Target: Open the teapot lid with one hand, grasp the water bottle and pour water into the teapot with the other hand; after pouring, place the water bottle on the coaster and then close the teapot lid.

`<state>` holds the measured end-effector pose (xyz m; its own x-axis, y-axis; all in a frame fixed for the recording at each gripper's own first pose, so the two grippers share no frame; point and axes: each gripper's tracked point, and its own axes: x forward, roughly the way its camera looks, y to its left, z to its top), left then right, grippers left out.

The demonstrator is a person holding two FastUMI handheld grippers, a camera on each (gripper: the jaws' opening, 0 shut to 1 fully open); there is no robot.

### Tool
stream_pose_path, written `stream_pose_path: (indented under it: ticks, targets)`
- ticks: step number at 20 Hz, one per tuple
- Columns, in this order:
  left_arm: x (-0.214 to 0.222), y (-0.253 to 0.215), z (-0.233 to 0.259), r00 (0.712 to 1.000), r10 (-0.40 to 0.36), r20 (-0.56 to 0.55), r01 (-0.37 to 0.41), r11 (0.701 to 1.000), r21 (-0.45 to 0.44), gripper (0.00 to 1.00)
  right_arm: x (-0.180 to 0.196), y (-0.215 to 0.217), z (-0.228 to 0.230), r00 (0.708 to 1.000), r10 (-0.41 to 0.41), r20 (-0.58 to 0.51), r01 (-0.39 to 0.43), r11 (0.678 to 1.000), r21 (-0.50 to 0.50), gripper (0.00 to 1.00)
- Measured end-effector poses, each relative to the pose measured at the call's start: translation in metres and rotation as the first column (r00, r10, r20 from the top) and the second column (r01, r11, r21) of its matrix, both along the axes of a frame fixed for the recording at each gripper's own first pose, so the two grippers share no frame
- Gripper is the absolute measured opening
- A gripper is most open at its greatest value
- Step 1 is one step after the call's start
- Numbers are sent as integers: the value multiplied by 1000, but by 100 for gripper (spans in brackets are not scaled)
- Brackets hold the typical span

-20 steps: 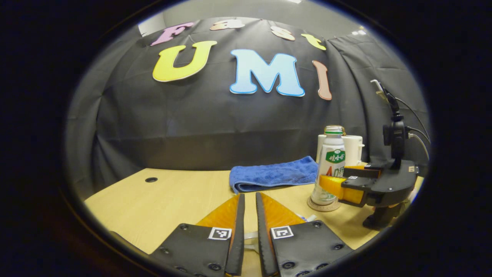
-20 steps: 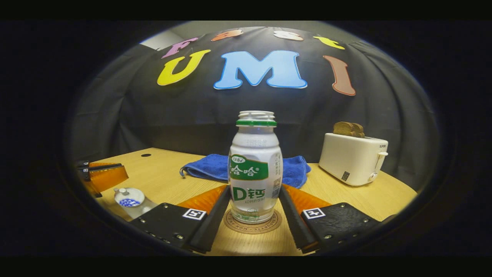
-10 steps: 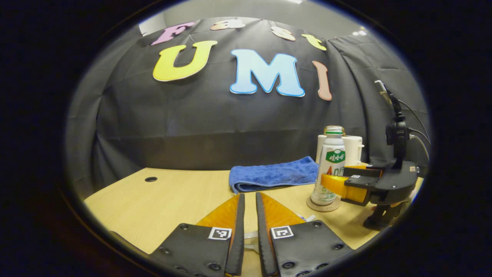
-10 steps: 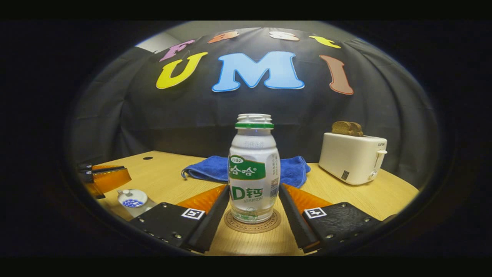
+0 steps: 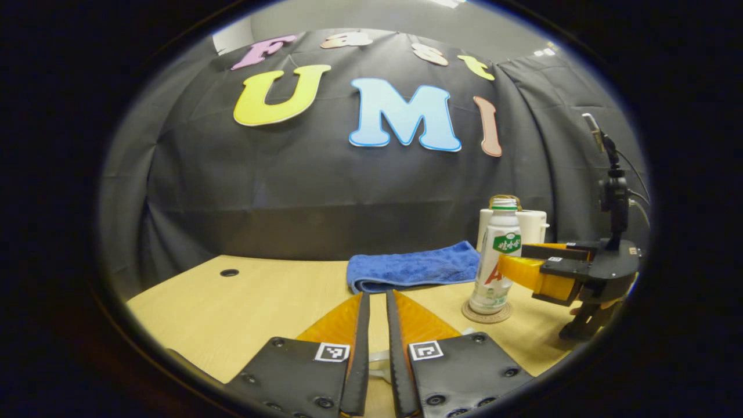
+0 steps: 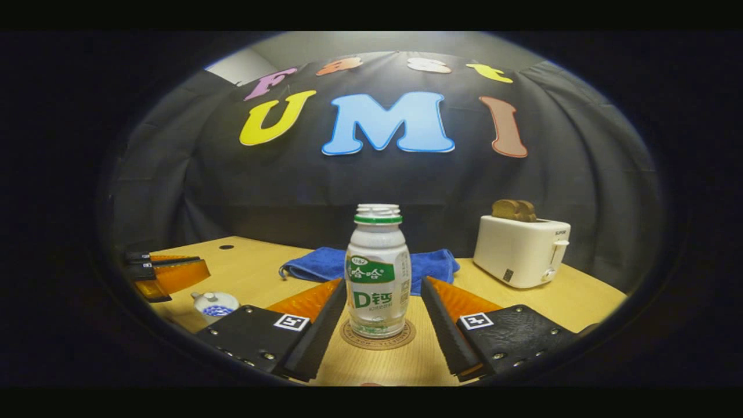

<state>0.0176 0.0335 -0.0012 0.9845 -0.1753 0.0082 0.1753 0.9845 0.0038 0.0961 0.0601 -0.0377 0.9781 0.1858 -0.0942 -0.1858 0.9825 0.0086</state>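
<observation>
The water bottle (image 6: 378, 273) is seen at the centre of the right gripper view, upright on the coaster (image 6: 377, 338), its long axis vertical. It stands between the fingers of the right gripper (image 6: 378, 302), whose jaws are spread apart with a gap visible on each side of the bottle, so nothing is being gripped.

The teapot (image 6: 215, 304) sits at the lower left of that view, lid apparently on. Just above it the left gripper (image 6: 168, 273) is seen, so it is judged to be the nearer of the two to the pot.

In the left gripper view, its own fingers (image 5: 360, 331) are drawn nearly together at the bottom centre, with something pale partly visible low between them; whether it is clamped cannot be told.

The bottle step is judged complete, and the lid closing, if still due, falls to the left side.

A blue towel (image 6: 325, 264) and a toaster (image 6: 519, 249) lie on the worktop (image 6: 255, 273) behind.
</observation>
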Motion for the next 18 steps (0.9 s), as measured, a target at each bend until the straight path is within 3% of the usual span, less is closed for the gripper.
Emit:
stream_pose_path:
  ticks: [4, 5, 7, 8, 18]
  targets:
    - [-16, -7, 14, 999, 0, 33, 0, 1000, -11, 33, -36, -6, 11, 1000, -8, 25, 8, 1000, 29, 79]
    - [-24, -10, 13, 999, 2, 35, -1, 1000, -29, 23, -46, -9, 13, 999, -15, 30, 14, 999, 35, 79]
    - [-43, -19, 10, 1000, 3, 29, -2, 998, -61, 23, -66, -19, 14, 999, -35, 33, 33, 999, 42, 79]
    - [-53, -22, 7, 1000, 10, 22, -9, 998, -64, 31, -76, -24, 13, 999, -44, 28, 43, 998, 46, 79]
    - [-131, -59, -18, 1000, 24, -9, -25, 998, -55, 30, -143, -54, -9, 993, -120, 10, 119, 991, 63, 79]
